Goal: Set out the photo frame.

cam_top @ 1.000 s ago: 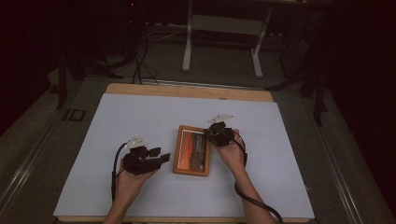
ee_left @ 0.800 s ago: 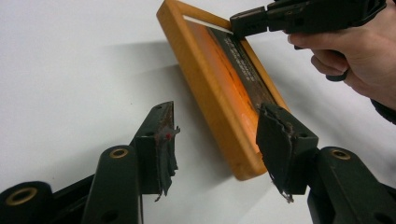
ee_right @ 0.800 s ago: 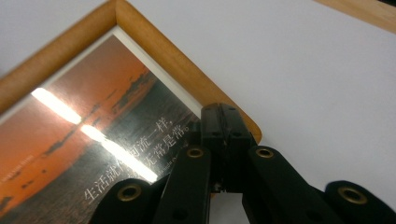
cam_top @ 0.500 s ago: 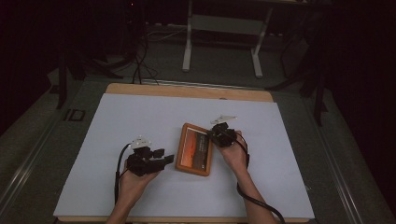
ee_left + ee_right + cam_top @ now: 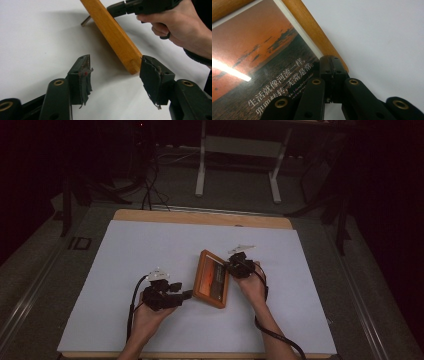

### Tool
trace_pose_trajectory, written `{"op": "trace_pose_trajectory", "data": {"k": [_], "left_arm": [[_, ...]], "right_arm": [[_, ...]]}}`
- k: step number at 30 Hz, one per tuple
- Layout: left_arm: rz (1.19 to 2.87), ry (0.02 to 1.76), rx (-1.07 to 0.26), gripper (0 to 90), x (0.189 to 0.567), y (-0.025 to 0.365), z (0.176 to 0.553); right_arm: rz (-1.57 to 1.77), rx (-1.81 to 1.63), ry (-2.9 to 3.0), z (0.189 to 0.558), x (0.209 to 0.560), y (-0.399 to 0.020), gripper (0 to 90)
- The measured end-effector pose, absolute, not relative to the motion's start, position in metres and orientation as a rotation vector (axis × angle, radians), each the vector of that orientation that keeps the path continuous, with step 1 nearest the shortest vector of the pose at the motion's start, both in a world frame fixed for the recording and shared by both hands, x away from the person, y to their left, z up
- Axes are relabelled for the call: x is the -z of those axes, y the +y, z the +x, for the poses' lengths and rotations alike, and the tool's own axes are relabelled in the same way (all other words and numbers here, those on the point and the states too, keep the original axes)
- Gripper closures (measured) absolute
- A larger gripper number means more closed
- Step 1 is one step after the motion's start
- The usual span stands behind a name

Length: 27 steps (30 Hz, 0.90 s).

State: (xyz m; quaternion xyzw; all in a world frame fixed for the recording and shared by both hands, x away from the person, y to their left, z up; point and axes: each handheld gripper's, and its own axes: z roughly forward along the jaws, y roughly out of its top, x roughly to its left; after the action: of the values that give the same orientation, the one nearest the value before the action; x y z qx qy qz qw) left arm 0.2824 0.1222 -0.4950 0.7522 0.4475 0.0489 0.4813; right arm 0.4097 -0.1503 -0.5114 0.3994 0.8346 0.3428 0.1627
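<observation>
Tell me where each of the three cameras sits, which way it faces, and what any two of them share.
High view: above the person's side, looking forward and down on the white table; both forearms, left tongs and right tongs show.
Left gripper view: rides the left tongs, looking along open jaws at the picture frame corner; the other hand shows.
Right gripper view: rides the right tongs, jaws together at the frame's edge.
Shared: all three show the frame.

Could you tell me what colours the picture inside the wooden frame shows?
An orange sunset sky over dark water with white lettering fills the framed picture, clearest in the right gripper view.
</observation>
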Motion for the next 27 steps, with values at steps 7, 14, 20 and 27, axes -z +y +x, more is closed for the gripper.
{"op": "trace_pose_trajectory", "data": {"k": [7,14,20,27], "left_arm": [[1.85,1.083,-0.103,35.0,0.497,0.111,0.282],[1.86,1.079,-0.067,31.6,0.502,0.098,0.287],[1.846,1.097,-0.005,37.0,0.502,0.09,0.297],[1.832,1.129,0.029,46.6,0.505,0.085,0.303]], "right_arm": [[1.141,-0.987,2.38,0.41,0.512,-0.151,90.0],[1.137,-0.981,2.378,0.41,0.512,-0.15,90.0],[1.133,-0.986,2.372,0.409,0.512,-0.151,90.0],[1.138,-0.987,2.367,0.408,0.513,-0.151,90.0]]}}
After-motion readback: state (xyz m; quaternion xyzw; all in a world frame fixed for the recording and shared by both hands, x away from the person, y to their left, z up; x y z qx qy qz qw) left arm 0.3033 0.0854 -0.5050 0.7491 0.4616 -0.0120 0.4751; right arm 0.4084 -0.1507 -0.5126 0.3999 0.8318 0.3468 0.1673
